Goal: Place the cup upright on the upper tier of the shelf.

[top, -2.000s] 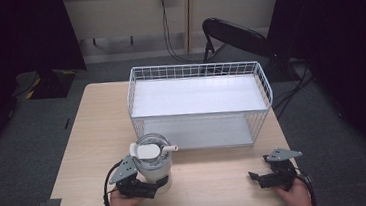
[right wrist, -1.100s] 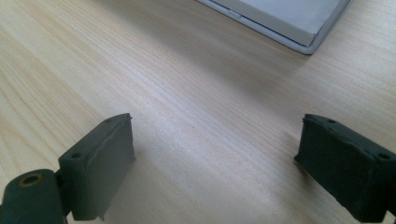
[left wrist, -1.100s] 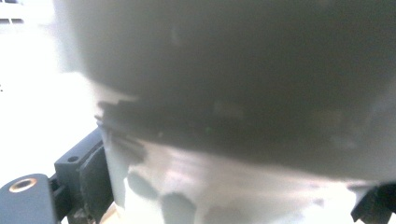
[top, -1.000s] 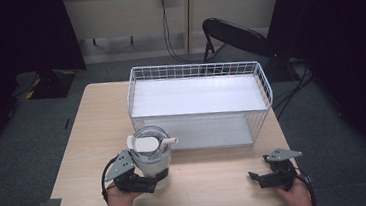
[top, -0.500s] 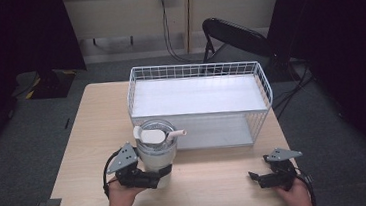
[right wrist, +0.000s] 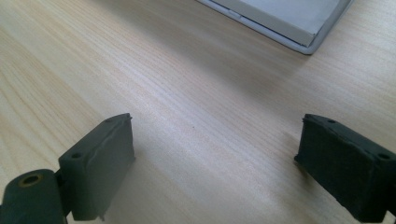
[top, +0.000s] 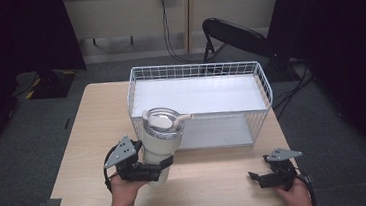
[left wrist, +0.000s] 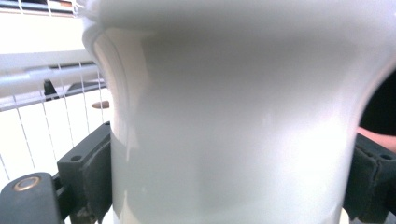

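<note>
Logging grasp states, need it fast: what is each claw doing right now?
Left claw: closed on the white tumbler, gripping its lower body.
Right claw: open, holding nothing, over the wooden table.

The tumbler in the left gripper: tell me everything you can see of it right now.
The tumbler is a tall cream-white cup, smooth and glossy, wider at the top and narrowing toward its base. A clear lid with a pale straw stub pointing right caps it. It stands about upright, held near its lower body by the left gripper, whose black pads press both sides. It sits at the table's front left, just before the white wire basket. Whether its base touches the table I cannot tell.
</note>
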The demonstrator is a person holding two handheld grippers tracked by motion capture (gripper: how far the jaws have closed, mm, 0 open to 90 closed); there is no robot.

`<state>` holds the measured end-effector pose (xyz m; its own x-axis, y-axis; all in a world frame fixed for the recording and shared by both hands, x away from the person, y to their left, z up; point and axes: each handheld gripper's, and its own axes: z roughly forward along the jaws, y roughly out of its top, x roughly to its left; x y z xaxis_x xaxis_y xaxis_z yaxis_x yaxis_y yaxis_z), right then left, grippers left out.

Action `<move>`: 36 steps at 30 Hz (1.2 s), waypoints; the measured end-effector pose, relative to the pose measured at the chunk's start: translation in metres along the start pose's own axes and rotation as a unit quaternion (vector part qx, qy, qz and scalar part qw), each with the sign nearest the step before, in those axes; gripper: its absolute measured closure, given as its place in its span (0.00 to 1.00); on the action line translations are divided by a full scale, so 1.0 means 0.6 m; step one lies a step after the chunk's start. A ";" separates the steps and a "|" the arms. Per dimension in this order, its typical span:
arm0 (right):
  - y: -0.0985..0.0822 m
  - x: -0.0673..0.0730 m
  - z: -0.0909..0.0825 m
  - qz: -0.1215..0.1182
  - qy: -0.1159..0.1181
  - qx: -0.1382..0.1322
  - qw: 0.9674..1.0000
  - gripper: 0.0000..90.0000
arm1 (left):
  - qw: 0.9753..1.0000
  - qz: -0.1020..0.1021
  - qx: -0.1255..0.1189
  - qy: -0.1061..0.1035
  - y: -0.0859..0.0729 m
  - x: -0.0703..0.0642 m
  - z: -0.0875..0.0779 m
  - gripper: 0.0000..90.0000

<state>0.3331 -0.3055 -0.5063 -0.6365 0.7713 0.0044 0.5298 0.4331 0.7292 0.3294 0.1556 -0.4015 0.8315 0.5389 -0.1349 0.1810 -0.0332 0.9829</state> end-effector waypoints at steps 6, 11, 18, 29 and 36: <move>0.000 0.000 0.000 0.000 0.000 0.000 1.000 0.11 | 1.000 0.007 -0.026 -0.009 0.012 -0.005 0.002 0.11; 0.000 0.000 0.000 0.000 0.000 0.000 1.000 0.11 | 0.999 0.002 -0.046 -0.017 0.018 -0.005 0.004 0.11; 0.000 0.000 0.000 0.000 0.000 0.000 1.000 0.11 | 0.998 0.003 -0.064 -0.020 0.028 -0.008 0.010 0.11; 0.000 0.000 0.000 0.000 0.000 0.000 1.000 0.11 | 0.997 0.010 -0.077 -0.023 0.050 -0.010 0.025 0.11; 0.000 0.000 0.000 0.000 0.000 0.000 1.000 0.11 | 0.996 0.013 -0.084 -0.025 0.066 -0.009 0.033 0.11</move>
<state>0.3331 -0.3055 -0.5063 -0.6364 0.7713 0.0047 0.5302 0.4330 0.7289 0.3422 0.1349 -0.3642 0.8611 0.4962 -0.1106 0.0719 0.0964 0.9927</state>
